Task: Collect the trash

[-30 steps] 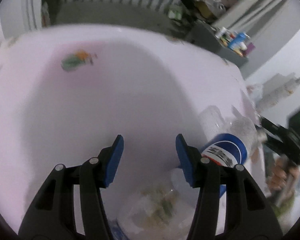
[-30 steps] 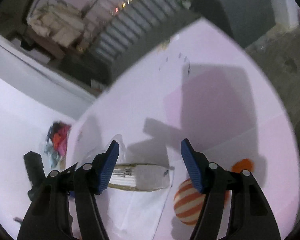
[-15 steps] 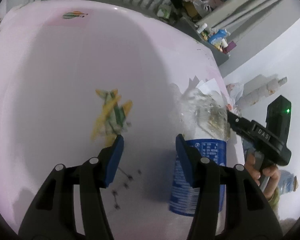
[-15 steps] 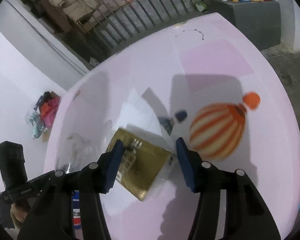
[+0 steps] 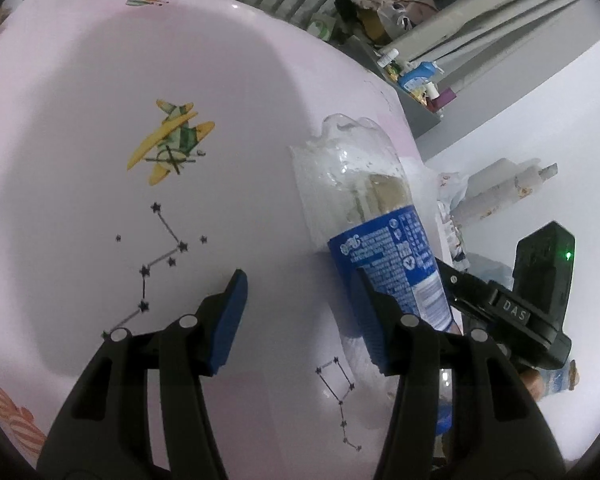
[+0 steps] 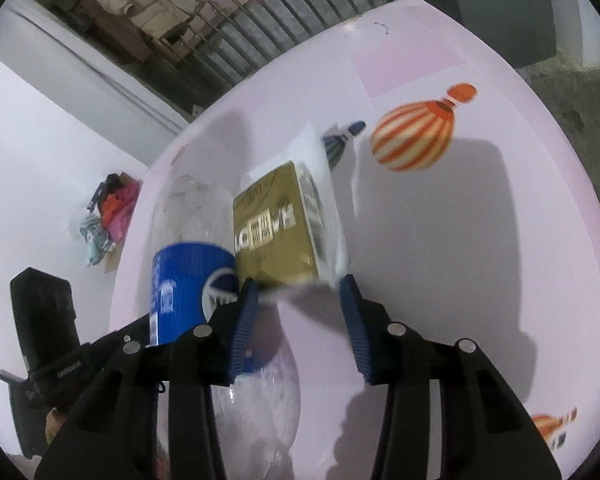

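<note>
From my left wrist camera I see a clear crushed plastic bottle with a blue label [image 5: 384,240] lying on the pale pink tabletop [image 5: 80,120], its base pointing away from me. Only this view shows the table's printed yellow and green aeroplane [image 5: 170,140] and black star constellation lines [image 5: 156,264]. The other handheld unit, black with a green light [image 5: 540,280], sits just beyond the bottle.

From my right wrist camera the same bottle [image 6: 188,268] appears on the left, and only here can I see a gold cardboard box with white sides [image 6: 284,232] standing just beside it, slightly blurred. This view also shows an orange and white striped balloon print [image 6: 414,136] on the table.

Past the far table edge are grey metal railings [image 6: 260,32], a dark grey cabinet carrying small bottles and packets [image 6: 496,8], white walls and a heap of coloured clothes [image 6: 108,216] on the floor.

My left gripper [image 5: 300,312] is spread wide and holds nothing; its right blue pad [image 5: 370,320] lies against the bottle's label, while the left pad is over bare table.

My right gripper [image 6: 298,320] is also spread wide and empty, with the gold box just ahead of its tips; I cannot tell whether it touches them.
</note>
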Available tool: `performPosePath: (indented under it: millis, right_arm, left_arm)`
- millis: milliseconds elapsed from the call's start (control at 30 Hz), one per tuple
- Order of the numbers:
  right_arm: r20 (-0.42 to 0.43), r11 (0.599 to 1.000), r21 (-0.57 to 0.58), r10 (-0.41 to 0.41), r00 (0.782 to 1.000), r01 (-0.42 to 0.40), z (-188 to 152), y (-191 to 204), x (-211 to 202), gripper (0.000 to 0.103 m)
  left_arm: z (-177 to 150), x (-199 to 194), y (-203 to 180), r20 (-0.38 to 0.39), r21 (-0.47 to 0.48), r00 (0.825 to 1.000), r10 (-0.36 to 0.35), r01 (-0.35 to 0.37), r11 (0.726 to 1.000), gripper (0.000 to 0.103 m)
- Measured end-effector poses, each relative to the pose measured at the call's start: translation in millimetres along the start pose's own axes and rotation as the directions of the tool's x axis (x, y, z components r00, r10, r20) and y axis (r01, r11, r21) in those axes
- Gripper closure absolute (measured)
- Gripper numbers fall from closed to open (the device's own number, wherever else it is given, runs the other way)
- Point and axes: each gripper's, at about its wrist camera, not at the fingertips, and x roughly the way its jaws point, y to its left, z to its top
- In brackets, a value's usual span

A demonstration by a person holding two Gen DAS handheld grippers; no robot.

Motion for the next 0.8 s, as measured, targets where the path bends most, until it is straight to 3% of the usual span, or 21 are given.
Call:
performPosePath:
  millis: [133, 267, 433, 533, 633, 800]
  right_arm:
    - [0.018, 0.999, 0.020, 0.024, 1.000, -0.025, -4, -6, -16, 0.059]
    - [0.034, 0.994, -0.023, 0.110, 0.993, -0.109, -8, 2, -33, 0.052]
    - [-0.038, 0.977, -0.060, 0.201, 0.979, -0.203, -12, 17, -23, 0.051]
    - [-0.074, 0.977, -0.035, 0.209, 0.975, -0.212, -12, 19, -9, 0.051]
    - [-0.073, 0.977, -0.017, 0.210, 0.975, -0.212, -10, 18, -7, 0.051]
    - [0.002, 0.984, -0.012, 0.177, 0.984, -0.177, -1, 11, -25, 0.051]
  left_arm:
    - [5, -7, 6, 0.023, -0.015, 1.000, 0.011, -0.011, 1.000, 0.054]
    - [12, -12, 8, 0.045, -0.021, 0.999, 0.007, -0.006, 1.000, 0.054]
    - [8, -7, -4, 0.024, -0.014, 0.990, -0.142, 0.143, 0.990, 0.057]
    - [1, -4, -10, 0.002, -0.006, 0.976, -0.218, 0.218, 0.976, 0.059]
    - [-1, -4, -15, 0.011, 0.015, 0.978, -0.209, 0.209, 0.978, 0.059]
    - [7, -22, -21, 0.075, 0.064, 0.971, -0.227, 0.223, 0.973, 0.060]
